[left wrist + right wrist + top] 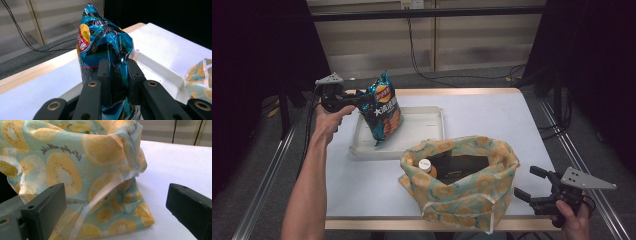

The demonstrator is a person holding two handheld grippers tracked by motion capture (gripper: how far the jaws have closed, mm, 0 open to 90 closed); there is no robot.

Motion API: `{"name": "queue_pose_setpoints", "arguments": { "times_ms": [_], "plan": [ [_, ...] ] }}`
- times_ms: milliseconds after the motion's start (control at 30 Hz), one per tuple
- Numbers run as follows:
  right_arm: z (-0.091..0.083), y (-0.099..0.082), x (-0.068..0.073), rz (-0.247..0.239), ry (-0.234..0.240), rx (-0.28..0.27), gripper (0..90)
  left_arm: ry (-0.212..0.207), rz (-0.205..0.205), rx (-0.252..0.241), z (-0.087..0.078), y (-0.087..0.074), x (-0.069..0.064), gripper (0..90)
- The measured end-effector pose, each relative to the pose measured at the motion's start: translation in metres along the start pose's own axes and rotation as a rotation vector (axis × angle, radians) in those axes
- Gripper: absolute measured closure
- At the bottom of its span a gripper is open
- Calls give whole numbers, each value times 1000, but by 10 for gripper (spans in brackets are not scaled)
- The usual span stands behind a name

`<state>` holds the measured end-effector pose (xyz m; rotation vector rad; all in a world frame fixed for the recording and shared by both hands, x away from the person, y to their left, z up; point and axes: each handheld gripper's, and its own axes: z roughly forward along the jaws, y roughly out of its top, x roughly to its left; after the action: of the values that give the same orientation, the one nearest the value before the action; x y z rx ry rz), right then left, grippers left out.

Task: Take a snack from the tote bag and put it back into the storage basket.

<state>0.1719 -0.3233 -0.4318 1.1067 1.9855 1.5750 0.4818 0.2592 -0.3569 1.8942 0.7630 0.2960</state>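
Blue crisp bag (105, 50) clenched in our left hand-held gripper (118, 75), lower edge hidden; right hand-held gripper (117, 207) released beside fruit-print bag (75, 170).

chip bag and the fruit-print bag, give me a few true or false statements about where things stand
1. The left tongs are shut on the chip bag. True.
2. The chip bag lies flat on the table. False: it hangs above the white tray.
3. The right tongs grip the fruit-print bag. False: they stand open beside it, not touching.
4. The fruit-print bag is open at the top, with an orange-capped bottle inside. True.
5. The fruit-print bag sits in the tray. False: it stands on the table in front of the tray.
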Motion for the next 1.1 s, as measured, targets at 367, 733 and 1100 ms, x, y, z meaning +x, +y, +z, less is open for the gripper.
{"name": "queue_pose_setpoints", "arguments": {
  "times_ms": [367,733,1100],
  "plan": [
    [1,-1,0,6,6,8,24,69,-64,-4,4,-1,12,742],
    [3,-1,-1,7,11,12,24,113,-91,-28,8,-2,17,614],
    [3,-1,0,6,28,18,23,146,-135,-75,1,0,21,392]
  ]
}}
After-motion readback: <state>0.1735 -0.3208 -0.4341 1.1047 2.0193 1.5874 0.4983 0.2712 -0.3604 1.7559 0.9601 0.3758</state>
